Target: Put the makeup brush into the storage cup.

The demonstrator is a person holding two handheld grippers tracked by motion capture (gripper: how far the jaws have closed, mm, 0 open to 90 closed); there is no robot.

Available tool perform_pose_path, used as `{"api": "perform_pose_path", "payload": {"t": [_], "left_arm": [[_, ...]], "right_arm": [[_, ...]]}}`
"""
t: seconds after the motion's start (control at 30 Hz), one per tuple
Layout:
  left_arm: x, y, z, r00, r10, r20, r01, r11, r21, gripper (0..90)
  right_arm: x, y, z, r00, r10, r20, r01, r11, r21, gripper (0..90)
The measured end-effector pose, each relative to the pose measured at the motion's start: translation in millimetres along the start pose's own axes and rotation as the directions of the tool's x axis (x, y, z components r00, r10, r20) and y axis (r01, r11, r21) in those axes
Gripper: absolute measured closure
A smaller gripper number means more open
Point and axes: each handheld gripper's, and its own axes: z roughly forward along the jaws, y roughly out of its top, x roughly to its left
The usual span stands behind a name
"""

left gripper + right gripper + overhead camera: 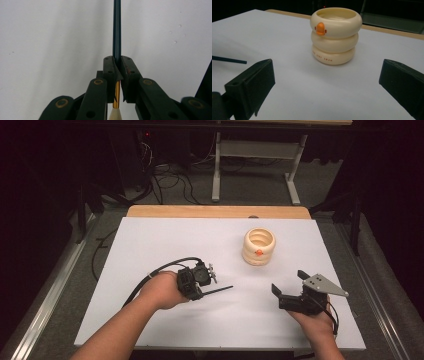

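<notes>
Now left claw clamped on pencil, mid-desk; right claw spread, unladen. Next, likely: carry pencil into cup, tip lowered.

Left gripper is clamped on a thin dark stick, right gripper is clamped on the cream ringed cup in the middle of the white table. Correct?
Not quite. The right gripper is open and holds nothing: in the right gripper view its jaws stand wide apart, short of the cream ringed cup, which stands free on the white table. The left gripper is indeed clamped on the thin dark stick.
</notes>
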Motion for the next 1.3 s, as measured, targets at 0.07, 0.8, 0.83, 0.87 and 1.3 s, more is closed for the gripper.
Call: {"api": "perform_pose_path", "payload": {"t": [0.07,0.8,0.83,0.87,1.3], "left_arm": [[0.2,0.7,0.0,1.0000,0.000,0.001,0.000,1.0000,0.000,83.0],[2.3,2.0,3.0,0.9998,0.012,0.014,-0.012,0.9999,-0.002,83.0],[2.2,1.9,3.1,0.9998,0.013,0.014,-0.013,0.9999,-0.002,83.0],[2.0,1.8,2.7,0.9997,0.019,0.016,-0.019,0.9998,-0.004,83.0],[-0.4,1.1,0.8,0.9995,0.032,0.000,-0.032,0.9993,-0.021,83.3]], "right_arm": [[-1.9,6.1,2.2,0.9997,-0.004,0.025,0.004,1.000,-0.010,1.0],[5.6,-1.0,14.8,0.9854,-0.151,0.079,0.152,0.988,-0.014,1.0],[6.5,-2.3,14.4,0.9808,-0.176,0.085,0.178,0.984,-0.018,1.0],[10.2,-4.9,14.1,0.9734,-0.210,0.091,0.213,0.977,-0.016,1.0],[24.5,-16.6,26.4,0.9011,-0.417,0.119,0.405,0.908,0.110,1.1]]}}
